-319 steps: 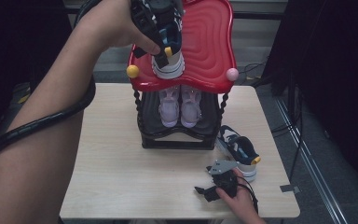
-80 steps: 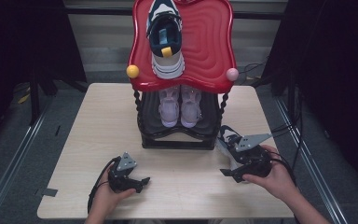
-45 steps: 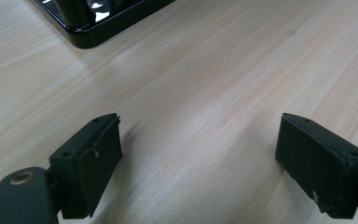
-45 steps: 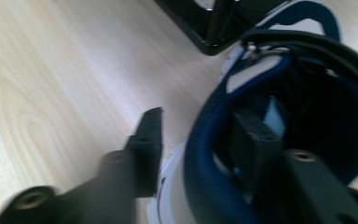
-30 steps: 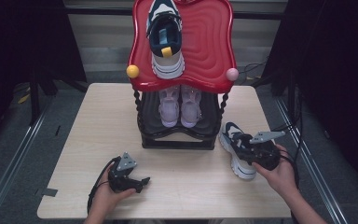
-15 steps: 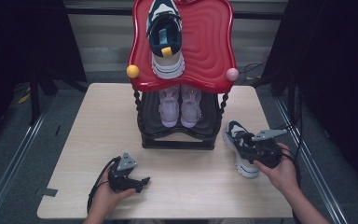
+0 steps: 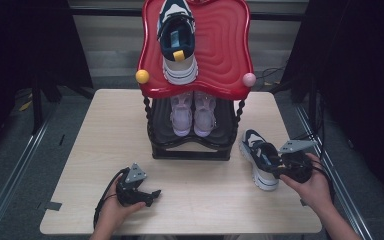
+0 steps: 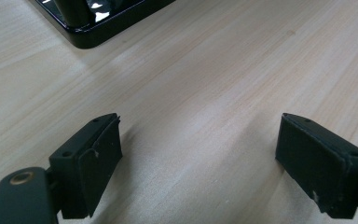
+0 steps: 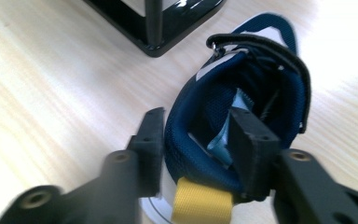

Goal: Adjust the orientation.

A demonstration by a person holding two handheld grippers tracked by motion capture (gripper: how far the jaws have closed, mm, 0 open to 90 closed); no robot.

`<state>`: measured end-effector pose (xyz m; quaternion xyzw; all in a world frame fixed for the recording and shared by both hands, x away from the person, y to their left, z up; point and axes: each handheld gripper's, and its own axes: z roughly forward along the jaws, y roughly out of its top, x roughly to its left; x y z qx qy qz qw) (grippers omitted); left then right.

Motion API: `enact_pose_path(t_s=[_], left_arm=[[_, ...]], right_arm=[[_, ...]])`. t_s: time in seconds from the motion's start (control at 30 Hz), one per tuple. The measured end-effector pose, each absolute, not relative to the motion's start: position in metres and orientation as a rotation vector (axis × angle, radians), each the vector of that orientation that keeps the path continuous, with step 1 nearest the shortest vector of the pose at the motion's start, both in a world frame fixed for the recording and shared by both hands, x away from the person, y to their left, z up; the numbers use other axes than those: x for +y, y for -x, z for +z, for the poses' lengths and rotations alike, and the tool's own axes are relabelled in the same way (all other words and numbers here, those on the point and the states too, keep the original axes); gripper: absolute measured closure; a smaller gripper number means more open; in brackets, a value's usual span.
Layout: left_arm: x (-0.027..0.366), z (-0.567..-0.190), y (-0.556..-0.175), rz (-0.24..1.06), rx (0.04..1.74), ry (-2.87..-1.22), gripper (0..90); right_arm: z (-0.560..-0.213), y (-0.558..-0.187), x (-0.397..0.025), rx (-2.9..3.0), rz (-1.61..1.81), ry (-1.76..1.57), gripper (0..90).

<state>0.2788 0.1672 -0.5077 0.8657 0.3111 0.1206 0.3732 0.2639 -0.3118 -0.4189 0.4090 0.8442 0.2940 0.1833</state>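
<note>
At the left of the high view, the left gripper [image 7: 147, 194] rests on the bare wooden table [image 7: 100, 130] in the person's left hand [image 7: 111, 215], well apart from everything else. Its own view shows the jaws spread wide with only tabletop between them, so it is released. In the middle stands the two-tier shoe rack [image 7: 195, 140]: a navy sneaker [image 7: 177, 42] lies on its red top shelf [image 7: 225, 45], and a pair of pale shoes [image 7: 193, 112] sits on the black lower tier. To the right, just beside the rack's base, a matching navy shoe [image 7: 257, 157] lies on the table. The right gripper [image 7: 279, 169] grasps its heel collar: one jaw outside the padded wall, the other inside the opening, above the yellow pull tab [image 9: 200, 205].
</note>
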Motion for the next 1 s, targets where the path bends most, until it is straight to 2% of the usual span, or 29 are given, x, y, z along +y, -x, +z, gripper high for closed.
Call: enact_pose_path(t_s=[0.2, 0.3, 0.87, 1.0], left_arm=[[0.167, -0.508, -0.279, 0.311, 0.795, -2.221, 13.6], [0.167, -0.508, -0.279, 0.309, 0.797, -2.218, 13.6], [0.167, -0.508, -0.279, 0.309, 0.797, -2.218, 13.6], [0.167, -0.508, -0.279, 0.308, 0.799, -2.218, 13.7]], right_arm=[[-0.419, -0.264, -0.307, 2.396, 0.888, -1.191, 73.3], [-0.420, -0.266, -0.300, 2.410, 0.909, -1.191, 76.2], [-0.421, -0.280, -0.279, 2.408, 0.936, -1.201, 76.3], [-0.420, -0.280, -0.282, 2.406, 0.951, -1.219, 73.6]])
